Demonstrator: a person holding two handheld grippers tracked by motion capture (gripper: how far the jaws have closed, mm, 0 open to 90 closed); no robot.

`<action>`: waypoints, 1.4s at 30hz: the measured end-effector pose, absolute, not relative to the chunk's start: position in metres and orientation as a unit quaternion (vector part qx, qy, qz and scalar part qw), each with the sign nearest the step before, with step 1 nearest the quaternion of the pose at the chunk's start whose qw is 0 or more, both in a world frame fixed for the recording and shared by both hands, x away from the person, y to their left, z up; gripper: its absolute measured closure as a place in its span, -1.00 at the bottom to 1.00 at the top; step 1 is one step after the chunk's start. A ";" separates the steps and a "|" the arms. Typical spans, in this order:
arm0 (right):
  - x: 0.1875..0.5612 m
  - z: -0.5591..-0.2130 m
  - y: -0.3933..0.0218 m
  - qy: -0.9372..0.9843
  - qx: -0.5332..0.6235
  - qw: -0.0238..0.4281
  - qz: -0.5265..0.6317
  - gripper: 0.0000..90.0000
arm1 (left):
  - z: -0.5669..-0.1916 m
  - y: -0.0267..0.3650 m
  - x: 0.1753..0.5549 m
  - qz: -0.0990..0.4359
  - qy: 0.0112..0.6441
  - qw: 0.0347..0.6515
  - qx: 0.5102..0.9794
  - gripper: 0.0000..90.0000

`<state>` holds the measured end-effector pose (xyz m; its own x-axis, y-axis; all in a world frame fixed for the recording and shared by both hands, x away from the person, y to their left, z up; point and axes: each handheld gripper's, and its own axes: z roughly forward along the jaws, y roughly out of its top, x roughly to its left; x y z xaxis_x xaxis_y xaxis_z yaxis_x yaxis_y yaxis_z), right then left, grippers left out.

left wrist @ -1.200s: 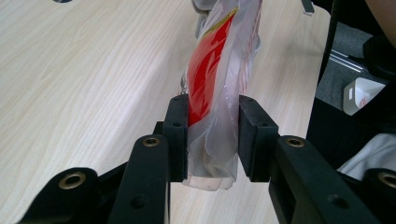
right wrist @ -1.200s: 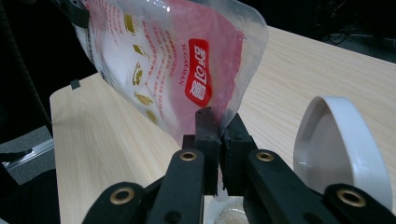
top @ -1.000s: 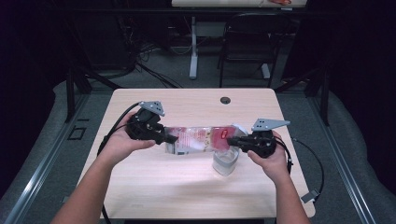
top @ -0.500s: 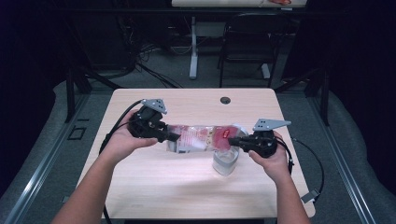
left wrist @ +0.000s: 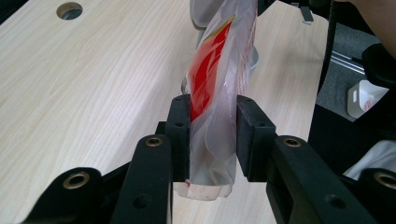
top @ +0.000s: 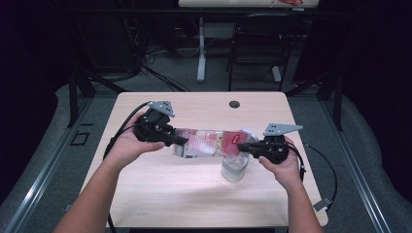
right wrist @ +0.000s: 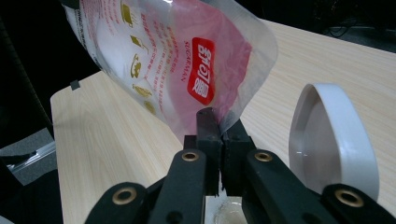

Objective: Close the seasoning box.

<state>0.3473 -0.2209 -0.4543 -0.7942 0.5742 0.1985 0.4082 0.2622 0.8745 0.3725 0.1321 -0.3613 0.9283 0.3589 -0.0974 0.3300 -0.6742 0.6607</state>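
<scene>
A clear plastic pouch (top: pixel 209 143) with red print hangs level above the table, stretched between both grippers. My left gripper (top: pixel 180 141) grips its left end; its jaws have just been closing, and in the left gripper view the pads (left wrist: pixel 180 135) press the pouch (left wrist: pixel 219 70) from both sides. My right gripper (top: pixel 241 147) is shut on the pouch's right edge, with the thin film (right wrist: pixel 177 60) pinched between its fingertips (right wrist: pixel 219 135). A white cup (top: pixel 234 167) stands on the table just below the pouch's right end, and its rim (right wrist: pixel 327 140) is beside the right jaws.
The light wooden table (top: pixel 194 194) has a cable hole (top: pixel 234 104) near its far edge. A dark chair (top: pixel 262 43) and a desk leg stand beyond the table. A small white device (top: pixel 320 204) lies on the floor at the right.
</scene>
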 end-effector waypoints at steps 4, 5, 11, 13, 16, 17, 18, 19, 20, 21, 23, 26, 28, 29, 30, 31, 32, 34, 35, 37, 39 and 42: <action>0.347 -0.454 -0.220 0.791 0.311 0.080 0.521 0.95 | -0.360 0.132 0.372 0.021 0.188 0.360 0.913 0.55; 0.347 -0.454 -0.220 0.791 0.311 0.079 0.521 0.94 | -0.360 0.132 0.372 0.022 0.189 0.361 0.913 0.55; 0.348 -0.455 -0.221 0.789 0.314 0.083 0.522 0.90 | -0.359 0.132 0.373 0.021 0.192 0.363 0.912 0.56; 0.347 -0.455 -0.221 0.789 0.315 0.084 0.521 0.88 | -0.359 0.132 0.373 0.020 0.194 0.361 0.912 0.56; 0.347 -0.454 -0.220 0.789 0.315 0.088 0.520 0.84 | -0.359 0.132 0.373 0.021 0.193 0.361 0.912 0.57; 0.347 -0.454 -0.220 0.788 0.317 0.090 0.520 0.81 | -0.359 0.131 0.373 0.021 0.193 0.361 0.912 0.57; 0.346 -0.453 -0.220 0.788 0.318 0.091 0.519 0.78 | -0.359 0.131 0.373 0.020 0.193 0.361 0.912 0.57; 0.346 -0.452 -0.220 0.790 0.317 0.093 0.517 0.77 | -0.359 0.131 0.373 0.020 0.193 0.361 0.912 0.57; 0.346 -0.452 -0.220 0.790 0.316 0.095 0.516 0.76 | -0.359 0.131 0.373 0.021 0.193 0.360 0.912 0.57; 0.346 -0.451 -0.220 0.791 0.317 0.096 0.515 0.74 | -0.359 0.131 0.373 0.021 0.193 0.360 0.912 0.57; 0.345 -0.450 -0.220 0.790 0.316 0.099 0.516 0.71 | -0.359 0.131 0.373 0.020 0.192 0.361 0.912 0.57; 0.345 -0.449 -0.221 0.790 0.317 0.101 0.515 0.73 | -0.358 0.130 0.372 0.022 0.191 0.360 0.913 0.57; 0.344 -0.448 -0.222 0.788 0.317 0.101 0.518 0.74 | -0.358 0.130 0.372 0.022 0.190 0.360 0.913 0.57; 0.344 -0.447 -0.223 0.788 0.317 0.102 0.517 0.74 | -0.357 0.129 0.372 0.023 0.190 0.359 0.914 0.57; 0.343 -0.446 -0.224 0.786 0.317 0.103 0.520 0.74 | -0.357 0.129 0.372 0.024 0.190 0.358 0.914 0.57; 0.343 -0.445 -0.225 0.785 0.316 0.102 0.523 0.77 | -0.357 0.129 0.372 0.024 0.189 0.359 0.914 0.58; 0.343 -0.445 -0.225 0.784 0.316 0.103 0.524 0.81 | -0.357 0.129 0.372 0.023 0.188 0.359 0.914 0.58; 0.342 -0.444 -0.226 0.786 0.314 0.104 0.522 0.90 | -0.356 0.128 0.372 0.023 0.188 0.359 0.914 0.58; 0.342 -0.445 -0.226 0.787 0.313 0.102 0.522 0.93 | -0.356 0.128 0.372 0.023 0.189 0.360 0.914 0.58; 0.342 -0.445 -0.226 0.787 0.312 0.102 0.523 0.97 | -0.356 0.128 0.372 0.022 0.188 0.361 0.913 0.57; 0.343 -0.445 -0.226 0.786 0.312 0.100 0.523 0.98 | -0.356 0.128 0.372 0.021 0.190 0.362 0.912 0.58; 0.342 -0.445 -0.226 0.787 0.313 0.102 0.522 0.99 | -0.355 0.127 0.372 0.023 0.189 0.362 0.912 0.58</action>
